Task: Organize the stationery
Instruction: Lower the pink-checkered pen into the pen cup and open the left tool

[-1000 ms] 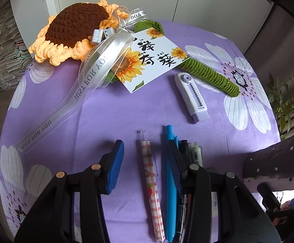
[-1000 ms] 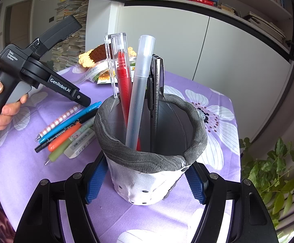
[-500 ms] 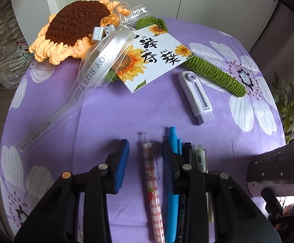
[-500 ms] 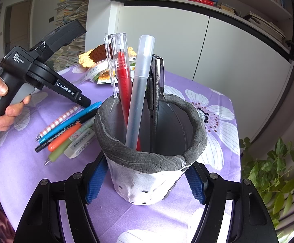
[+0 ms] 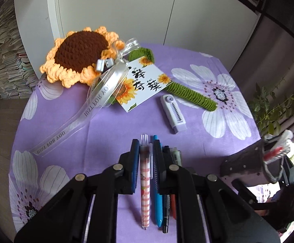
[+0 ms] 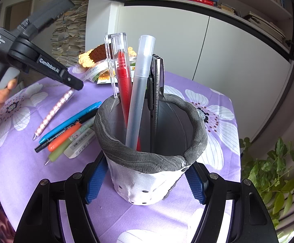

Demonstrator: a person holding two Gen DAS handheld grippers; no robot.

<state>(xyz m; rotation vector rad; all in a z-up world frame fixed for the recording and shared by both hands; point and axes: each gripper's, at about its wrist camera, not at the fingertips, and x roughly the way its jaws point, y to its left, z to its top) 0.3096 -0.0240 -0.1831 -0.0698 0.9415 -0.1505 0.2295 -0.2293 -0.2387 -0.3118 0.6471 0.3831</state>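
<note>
Between left hand-held gripper (image 5: pixel 145 160) jaws, just closing: checked pen (image 5: pixel 145 184), tip dragging, risking slipping; right hand-held gripper (image 6: pixel 146 179) clamping pen cup (image 6: pixel 153 162).

Pens (image 6: pixel 65 129) lie left of the holder (image 6: pixel 147 174), cutter (image 5: pixel 173 112) behind them

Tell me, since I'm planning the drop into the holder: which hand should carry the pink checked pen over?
Left. The left gripper has just closed on the pink checked pen, tilted off the cloth. The right gripper is clamped on the pen holder.
</note>
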